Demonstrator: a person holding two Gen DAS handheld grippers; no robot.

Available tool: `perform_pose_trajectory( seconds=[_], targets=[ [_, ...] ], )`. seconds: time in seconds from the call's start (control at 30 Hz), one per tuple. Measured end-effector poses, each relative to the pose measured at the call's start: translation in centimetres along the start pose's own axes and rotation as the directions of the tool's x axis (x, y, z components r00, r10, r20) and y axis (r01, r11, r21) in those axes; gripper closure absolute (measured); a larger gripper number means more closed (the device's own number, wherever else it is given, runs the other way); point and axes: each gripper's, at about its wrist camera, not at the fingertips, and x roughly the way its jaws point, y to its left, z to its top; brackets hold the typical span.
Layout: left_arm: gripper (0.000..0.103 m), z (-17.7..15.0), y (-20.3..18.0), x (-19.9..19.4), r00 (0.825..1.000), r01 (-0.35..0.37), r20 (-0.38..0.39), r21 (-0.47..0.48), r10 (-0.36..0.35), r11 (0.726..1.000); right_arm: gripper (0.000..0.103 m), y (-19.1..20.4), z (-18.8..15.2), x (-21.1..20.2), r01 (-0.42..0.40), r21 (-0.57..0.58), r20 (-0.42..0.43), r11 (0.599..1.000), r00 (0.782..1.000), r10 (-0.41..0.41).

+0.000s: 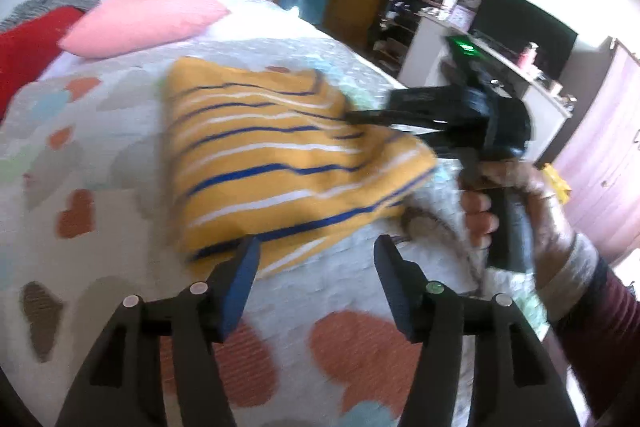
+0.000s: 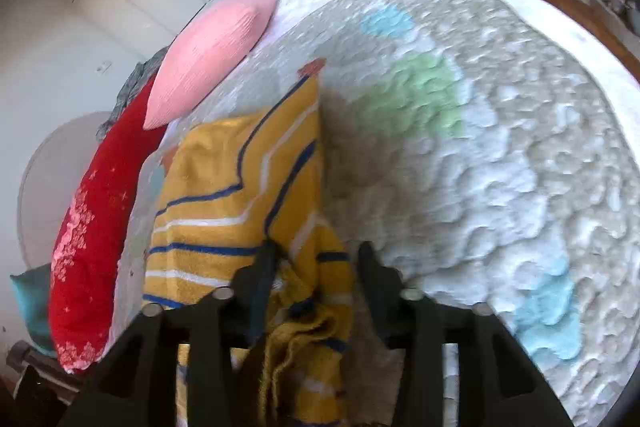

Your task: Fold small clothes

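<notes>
The yellow striped shirt (image 1: 280, 155) lies on the bed (image 1: 100, 187), already doubled over into a rough block, so the fold looks partly done. The right tongs (image 2: 316, 259) have cloth bunched between their fingers, though I cannot tell whether they pinch it; the left tongs (image 1: 316, 255) stand open and empty just beside its near edge. Squaring up probably remains.

You have one garment (image 1: 280, 163): mustard yellow knit with thin blue and white stripes. It lies folded over on the bed, bulky and rumpled, its right edge lifted off the cover, its near left corner lying flat.
</notes>
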Motion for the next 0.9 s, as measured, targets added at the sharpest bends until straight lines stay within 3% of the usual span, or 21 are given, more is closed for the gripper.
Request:
perform_pose_trajectory(
  seconds=[0.13,0.27,0.4,0.53,0.67,0.9],
  targets=[
    [0.036,0.0,2.2,-1.0,0.996,-0.085,-0.006,-0.041,0.085,0.996,0.053,1.7,-0.6,-2.6,0.048,-0.078,0.060,0.996,0.997,-0.044],
    [0.035,-0.8,3.0,-1.8,0.994,-0.108,-0.007,-0.077,0.108,0.991,0.053,3.8,-1.8,-4.7,0.037,-0.157,0.092,0.987,0.996,-0.023],
    [0.033,-1.3,2.8,-2.1,0.991,-0.135,-0.016,-0.072,0.134,0.988,0.061,5.0,-4.3,-4.4,0.003,-0.246,0.032,0.969,0.999,0.005],
    [0.031,-1.7,2.2,-3.2,0.980,-0.197,-0.013,-0.030,0.196,0.980,0.062,2.5,-6.6,-2.4,0.063,-0.215,-0.021,0.974,0.997,-0.069],
    [0.027,-2.2,2.2,-4.1,0.975,-0.224,0.000,-0.008,0.224,0.975,0.056,-0.1,-7.5,-3.1,-0.005,-0.088,-0.011,0.996,1.000,0.004],
    [0.026,-2.7,1.8,-4.6,0.963,-0.271,0.007,0.036,0.271,0.962,0.052,1.4,-8.8,-6.2,0.060,-0.167,0.049,0.984,0.997,-0.052]
  ],
)
